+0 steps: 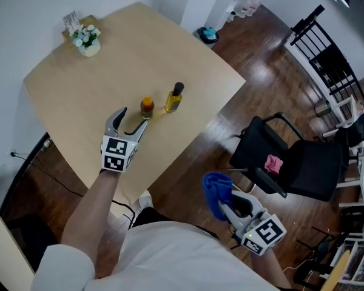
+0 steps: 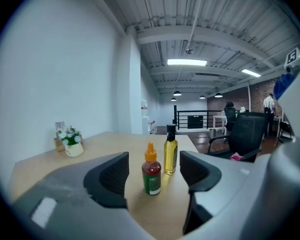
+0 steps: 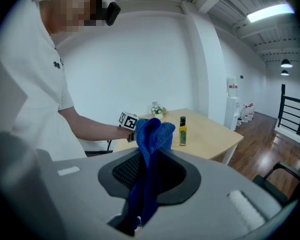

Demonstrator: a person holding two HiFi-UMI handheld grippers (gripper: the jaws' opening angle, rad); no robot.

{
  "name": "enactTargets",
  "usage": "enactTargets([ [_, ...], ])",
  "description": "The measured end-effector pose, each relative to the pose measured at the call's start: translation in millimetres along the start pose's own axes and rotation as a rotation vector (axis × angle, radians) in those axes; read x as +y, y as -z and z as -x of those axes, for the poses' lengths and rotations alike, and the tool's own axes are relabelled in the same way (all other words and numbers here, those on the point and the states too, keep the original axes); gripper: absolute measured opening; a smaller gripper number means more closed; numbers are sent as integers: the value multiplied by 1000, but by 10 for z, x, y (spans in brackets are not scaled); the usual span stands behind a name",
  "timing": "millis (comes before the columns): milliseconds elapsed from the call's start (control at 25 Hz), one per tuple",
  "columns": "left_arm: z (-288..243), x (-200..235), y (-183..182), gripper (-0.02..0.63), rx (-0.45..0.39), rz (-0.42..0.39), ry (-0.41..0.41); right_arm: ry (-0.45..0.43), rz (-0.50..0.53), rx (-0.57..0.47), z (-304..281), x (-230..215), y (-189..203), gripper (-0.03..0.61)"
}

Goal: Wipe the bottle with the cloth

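Two bottles stand on the light wooden table (image 1: 79, 102): a small red sauce bottle (image 1: 147, 107) with an orange cap, and a yellow oil bottle (image 1: 175, 98) with a black cap to its right. My left gripper (image 1: 133, 117) is open just in front of the red bottle, not touching it. In the left gripper view the red bottle (image 2: 151, 176) stands beyond the spread jaws, with the oil bottle (image 2: 170, 151) behind it. My right gripper (image 1: 230, 208) is off the table, near my body, shut on a blue cloth (image 1: 216, 193). The cloth (image 3: 150, 154) sticks up from between its jaws.
A small pot of white flowers (image 1: 87, 40) sits at the table's far left corner. A black office chair (image 1: 291, 156) with a pink item (image 1: 273, 163) on its seat stands on the wooden floor to the right of the table.
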State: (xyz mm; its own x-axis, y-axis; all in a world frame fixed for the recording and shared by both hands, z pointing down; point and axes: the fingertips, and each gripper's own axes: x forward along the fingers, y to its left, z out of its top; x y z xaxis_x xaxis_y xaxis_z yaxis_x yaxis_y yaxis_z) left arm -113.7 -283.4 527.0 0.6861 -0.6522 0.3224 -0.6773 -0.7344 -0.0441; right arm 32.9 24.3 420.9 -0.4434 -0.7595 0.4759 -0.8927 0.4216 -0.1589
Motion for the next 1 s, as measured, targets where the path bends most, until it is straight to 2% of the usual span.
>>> enactTargets([
  [120,534,-215,-113,334,-38,37,-41,-51,39,-43,256,56,67,81],
  [240,1104,-649,-173,314,-70,66,-54,-102,60,-70,539,113,277,81],
  [480,2407,-2024,-147,308,-131,147,-95,-222,84,-107,1216,290,903,81],
  [600,2964,-2630,-54,294,-89,131,-111,-260,136,-92,1456,368,1217,81],
  [760,3551,-3156,-107,293,-11,83,-102,-315,110,-122,1794,502,1366,81],
  [1000,3800,-3864,-208,264,-3,56,16,-313,95,-164,2105,706,1429,81],
])
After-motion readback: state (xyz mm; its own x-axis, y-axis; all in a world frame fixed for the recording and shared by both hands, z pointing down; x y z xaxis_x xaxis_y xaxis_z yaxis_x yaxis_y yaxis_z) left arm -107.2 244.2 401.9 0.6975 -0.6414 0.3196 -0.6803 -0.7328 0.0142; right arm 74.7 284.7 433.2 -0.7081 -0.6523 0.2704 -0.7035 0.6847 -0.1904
